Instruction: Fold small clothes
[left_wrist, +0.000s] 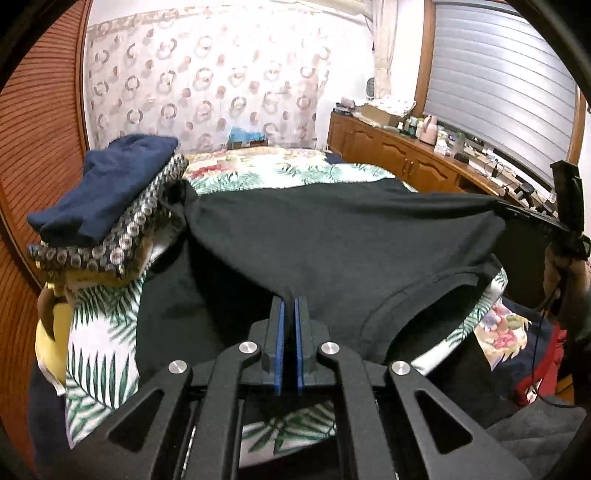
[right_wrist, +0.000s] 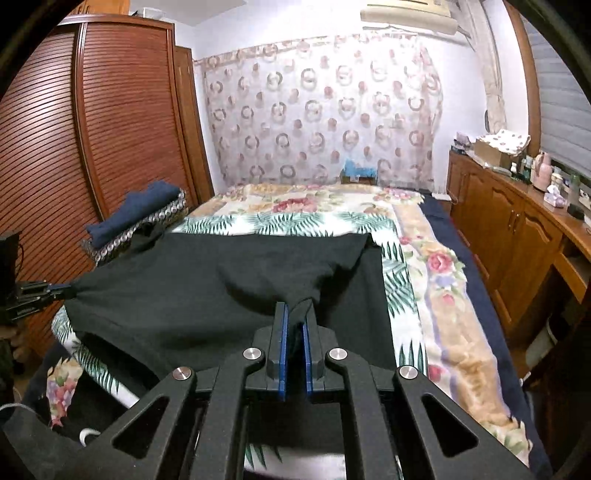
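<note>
We see a dark, near-black T-shirt (left_wrist: 332, 240) spread across the bed (right_wrist: 443, 280), over its leaf-and-flower cover. Its near edge is lifted off the cover at two pinched points, so the cloth sags in a shallow trough between them and draws into tight folds at each pinch. The ribbed neckline (left_wrist: 399, 302) curves along the raised near edge. The far part still lies flat on the cover. Beside its far left corner sits a stack of folded clothes (left_wrist: 107, 214): a navy piece on top, a ring-patterned one beneath, yellow at the bottom.
</note>
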